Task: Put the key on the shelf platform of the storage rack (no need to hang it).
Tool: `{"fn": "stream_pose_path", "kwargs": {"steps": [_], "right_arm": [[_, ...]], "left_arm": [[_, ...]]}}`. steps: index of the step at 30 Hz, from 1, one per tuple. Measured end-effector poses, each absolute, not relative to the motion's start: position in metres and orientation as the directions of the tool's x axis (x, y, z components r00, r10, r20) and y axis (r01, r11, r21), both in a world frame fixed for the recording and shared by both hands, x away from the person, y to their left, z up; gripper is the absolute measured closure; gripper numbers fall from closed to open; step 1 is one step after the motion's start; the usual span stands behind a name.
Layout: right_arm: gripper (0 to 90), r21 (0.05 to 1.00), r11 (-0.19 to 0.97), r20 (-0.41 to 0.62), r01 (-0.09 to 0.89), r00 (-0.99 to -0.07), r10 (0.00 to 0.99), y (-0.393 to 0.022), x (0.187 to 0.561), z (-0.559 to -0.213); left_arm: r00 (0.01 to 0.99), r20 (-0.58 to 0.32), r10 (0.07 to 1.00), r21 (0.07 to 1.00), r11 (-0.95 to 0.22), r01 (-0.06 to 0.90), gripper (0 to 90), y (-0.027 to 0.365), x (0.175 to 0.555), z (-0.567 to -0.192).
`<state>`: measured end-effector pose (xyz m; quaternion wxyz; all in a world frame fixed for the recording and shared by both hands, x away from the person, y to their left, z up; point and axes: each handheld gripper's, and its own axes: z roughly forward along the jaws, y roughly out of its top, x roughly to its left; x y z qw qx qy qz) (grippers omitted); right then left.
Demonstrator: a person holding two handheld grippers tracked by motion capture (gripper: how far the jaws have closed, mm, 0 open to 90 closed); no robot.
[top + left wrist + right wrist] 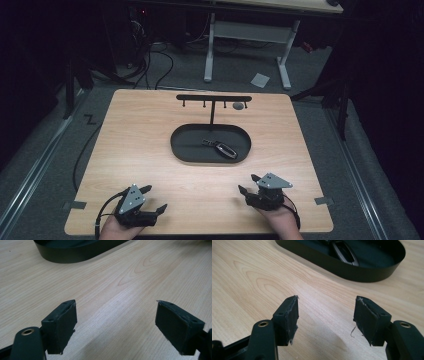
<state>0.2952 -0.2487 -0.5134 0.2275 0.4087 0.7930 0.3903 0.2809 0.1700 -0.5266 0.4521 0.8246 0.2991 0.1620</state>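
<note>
1. The left gripper (154,198) rests at the near left of the table (130,140), held in a hand (116,229) that comes in from the near edge. Its jaws stand wide apart with nothing between them; in the left gripper view (116,322) only bare wood shows in the gap.

2. The right gripper (248,183) sits at the near right, in the other hand (280,222). Its jaws are likewise spread and empty (the pads (291,315) look frayed at the edges), and in the right gripper view (327,315) bare wood lies between them.

3. Both grippers lie on the near side of the tray (182,145), well apart from it, one to each side of its middle line. Each carries a grey plate on top and trails a black cable.

4. The tray is a black oval dish with a low wall, set at the middle of the table. From the left gripper its wall (75,255) shows at the upper left; from the right gripper its wall (362,275) shows at the top.

5. A key fob (225,150) lies inside the tray, toward its right half, tilted. A smaller dark piece (208,142) sits just beside it on the left; what it is cannot be told.

6. A black rack (213,98) rises behind the tray on a thin post, a crossbar with short pegs. A small round grey thing (238,105) sits near the bar's right end.
</note>
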Motion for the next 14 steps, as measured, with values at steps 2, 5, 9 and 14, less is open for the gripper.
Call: {"fn": "stream_pose_path", "kwargs": {"steps": [2,5,9,14], "right_arm": [[36.6,0.797,0.358,-0.019,0.487,-0.573,0.820,-0.2464,0.2974,-0.5186],[36.5,0.788,0.390,-0.044,0.476,-0.589,0.807,-0.2422,0.2990,-0.5215],[36.6,0.783,0.387,-0.033,0.486,-0.589,0.807,-0.2423,0.3013,-0.5235],[36.2,0.783,0.384,-0.031,0.489,-0.586,0.810,-0.2420,0.3010,-0.5241]], "left_arm": [[0.770,0.000,0.638,0.840,-0.417,0.346,18.2,0.1693,0.2811,-0.5268],[0.771,0.001,0.636,0.838,-0.421,0.346,18.2,0.1685,0.2816,-0.5280],[0.769,-0.002,0.640,0.837,-0.419,0.351,18.2,0.1699,0.2819,-0.5286],[0.768,-0.002,0.641,0.842,-0.413,0.347,18.2,0.1713,0.2811,-0.5272]]}}
